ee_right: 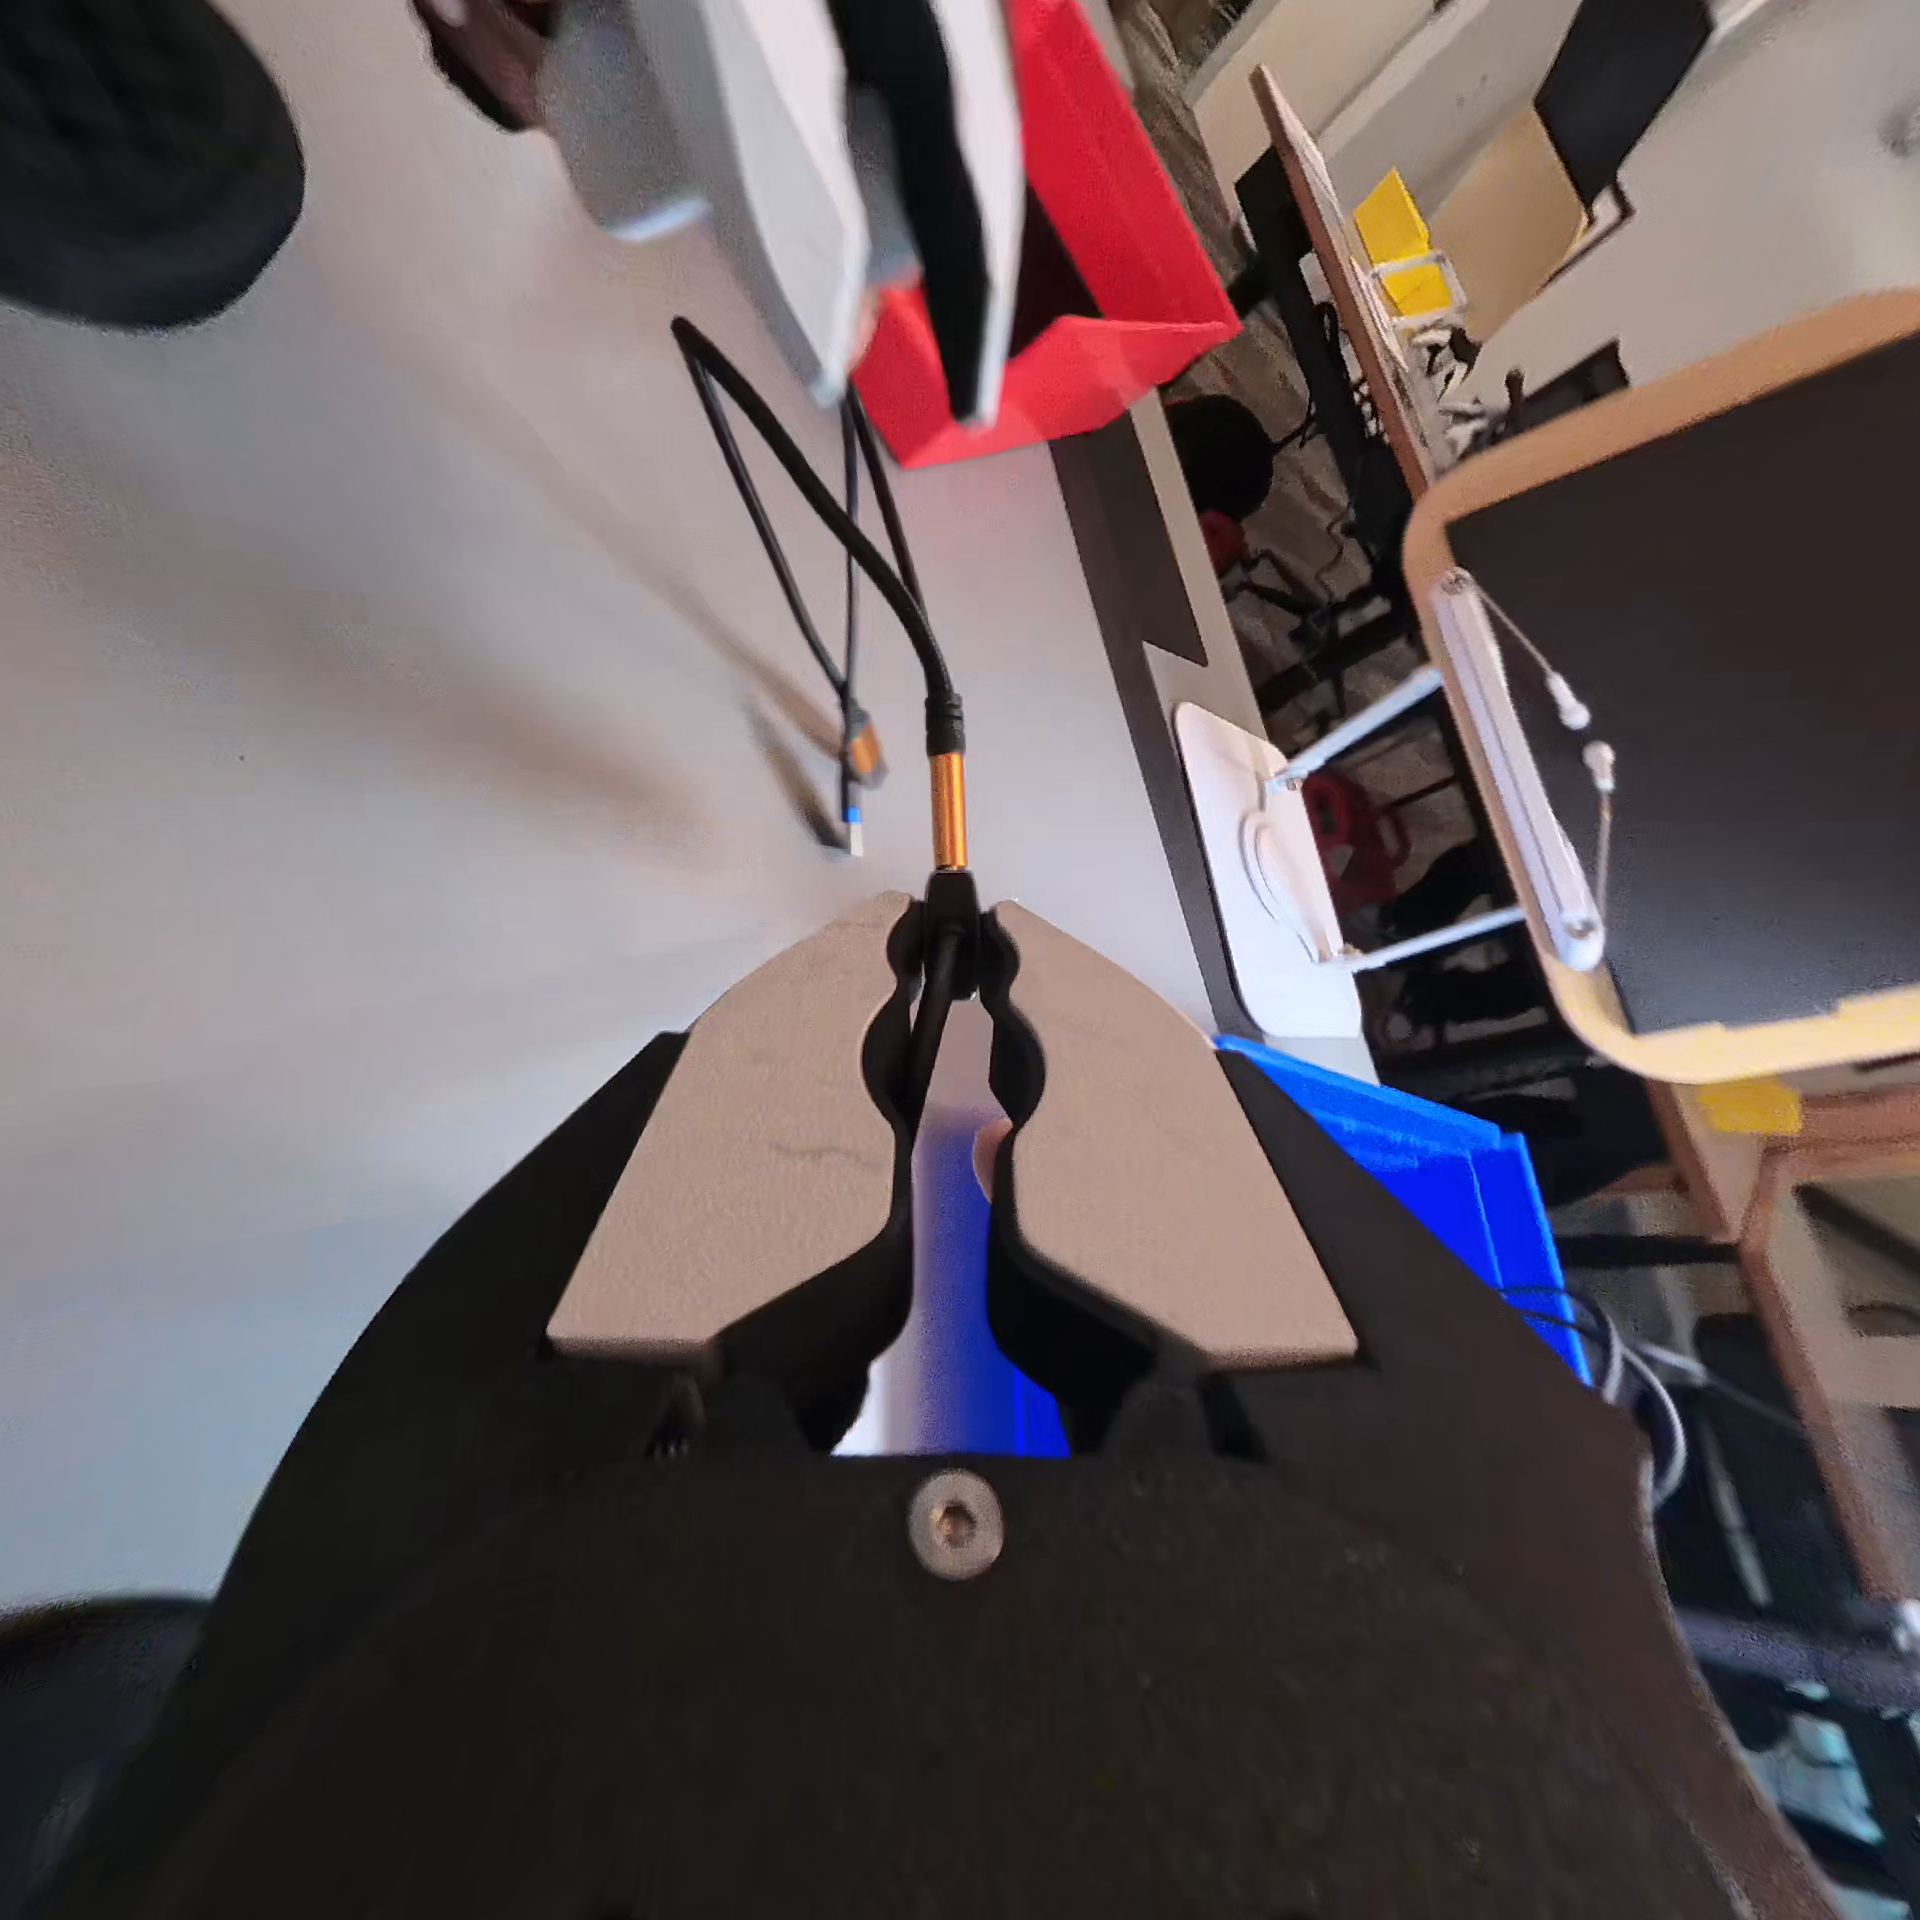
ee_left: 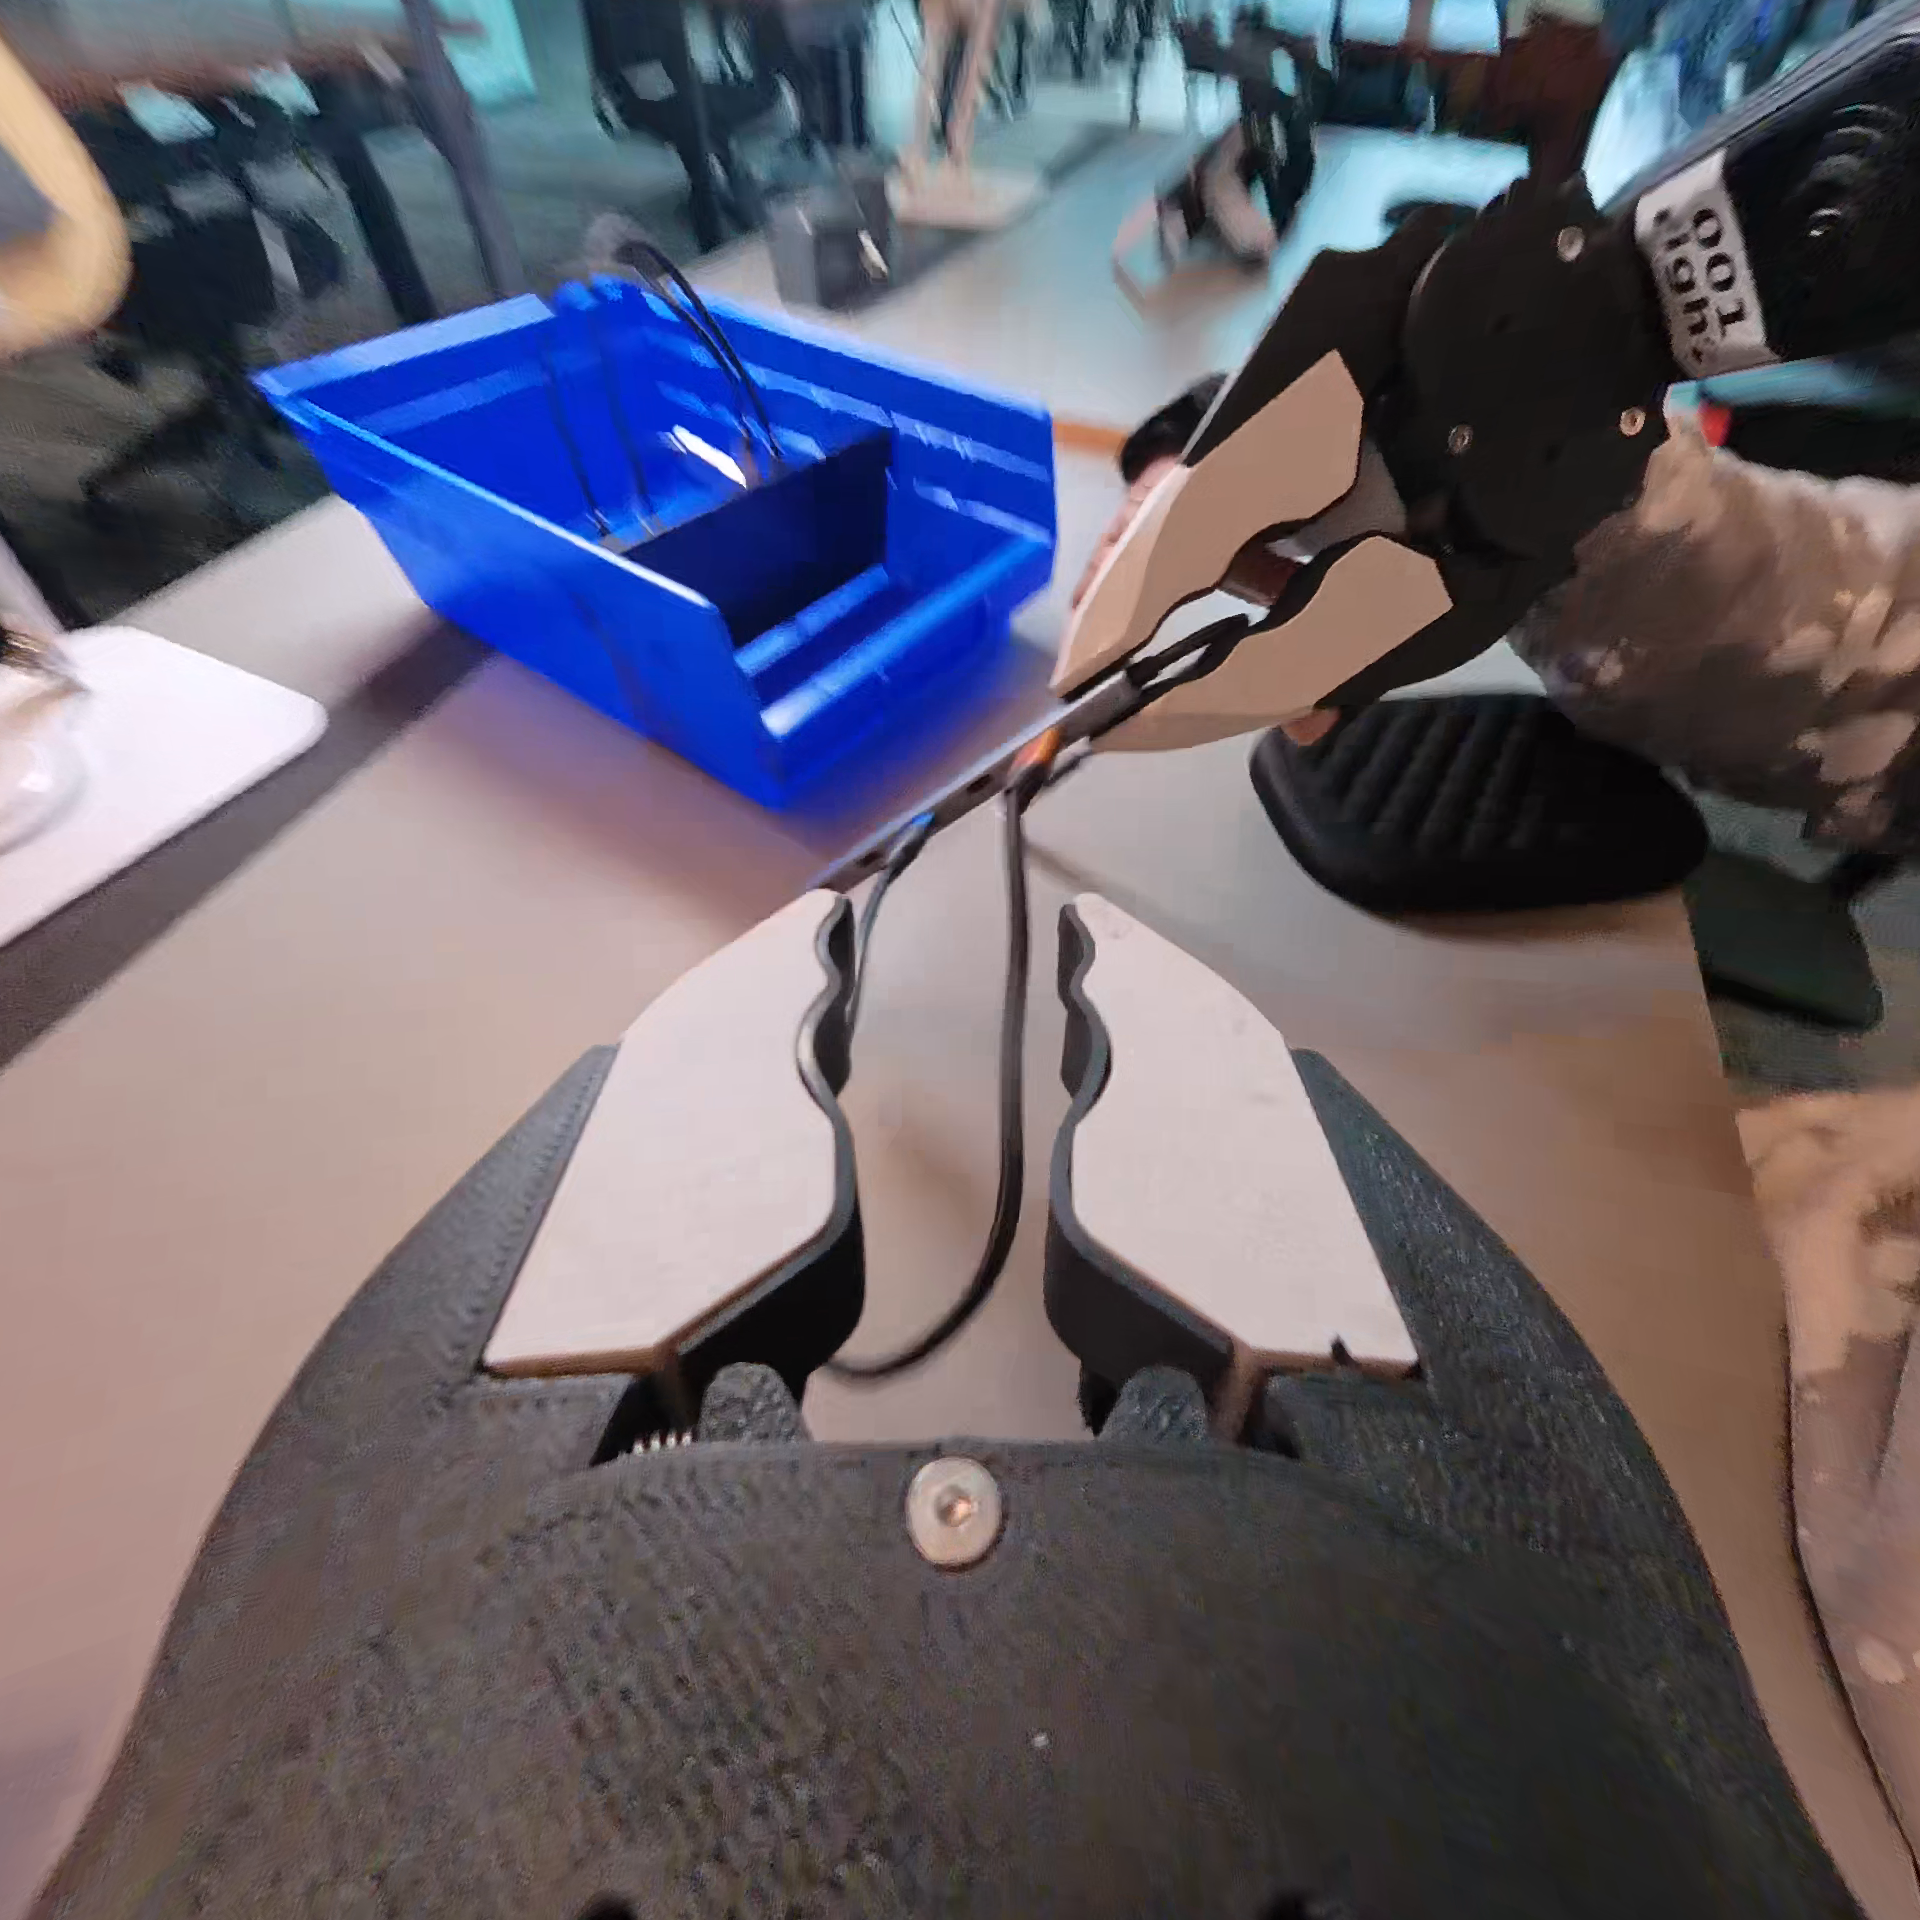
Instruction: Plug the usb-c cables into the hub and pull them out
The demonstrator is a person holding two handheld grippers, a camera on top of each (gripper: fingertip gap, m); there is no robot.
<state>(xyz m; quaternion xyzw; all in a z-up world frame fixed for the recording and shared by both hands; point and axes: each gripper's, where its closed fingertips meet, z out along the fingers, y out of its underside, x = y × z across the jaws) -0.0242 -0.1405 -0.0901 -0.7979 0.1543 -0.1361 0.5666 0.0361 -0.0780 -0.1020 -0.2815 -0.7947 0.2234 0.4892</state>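
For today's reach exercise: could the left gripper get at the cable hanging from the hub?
Probably yes. The left gripper is open, and the cable already runs down between its fingers from the hub, with nothing in between.

One white sticker [ee_left: 1696,283] with dark printed characters, stuck on the right hand-held gripper [ee_left: 1117,691]; nothing else legible.

Blurred, hidden and cut-off parts around the hub [ee_left: 935,821] on the table.

Hub's far end hidden between right gripper [ee_left: 1117,691] fingers; which ports hold plugs too blurred to tell. Black cable [ee_left: 1008,1091] near hub runs behind left gripper [ee_left: 956,925] base, end unseen. Blue bin [ee_left: 665,520] behind hub motion-blurred, contents unclear. Rt wrist view: hub itself hidden; orange-collared plug [ee_right: 949,810] past the fingertips, its front end hidden between them.
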